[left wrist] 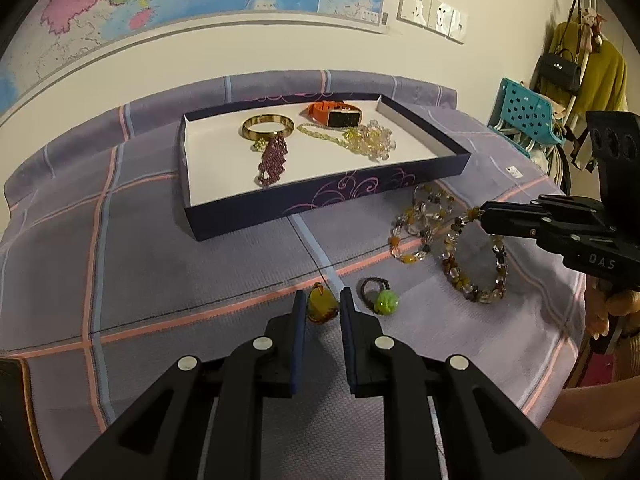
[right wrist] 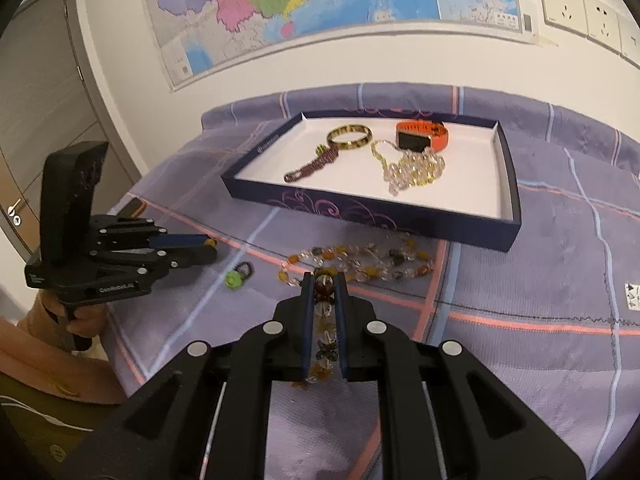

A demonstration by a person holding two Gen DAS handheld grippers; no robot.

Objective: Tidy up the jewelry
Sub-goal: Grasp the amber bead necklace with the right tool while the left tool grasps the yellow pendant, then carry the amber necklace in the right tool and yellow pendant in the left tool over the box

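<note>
A dark blue tray (left wrist: pixel 320 200) (right wrist: pixel 360 210) with a white floor holds a gold bangle (left wrist: pixel 267 125), an orange watch (left wrist: pixel 338 114), a purple bead bracelet (left wrist: pixel 274 160) and a pale yellow bead necklace (left wrist: pixel 368 140). My left gripper (left wrist: pixel 322 298) (right wrist: pixel 212 249) is shut on an amber pendant (left wrist: pixel 320 310) that rests on the checked cloth. My right gripper (right wrist: pixel 324 278) (left wrist: pixel 484 218) is shut on a mixed amber and clear bead bracelet (right wrist: pixel 323 288) (left wrist: pixel 451 270), whose loop hangs down to the cloth. A second bead strand (left wrist: pixel 420 224) (right wrist: pixel 360 264) lies in front of the tray.
A green bead on a dark cord loop (left wrist: pixel 385 301) (right wrist: pixel 234 279) lies just right of the pendant. A white tag (right wrist: pixel 632 296) sits on the cloth at the right. Past the table's right edge stand a teal basket (left wrist: pixel 520 108) and hanging bags. A map covers the wall.
</note>
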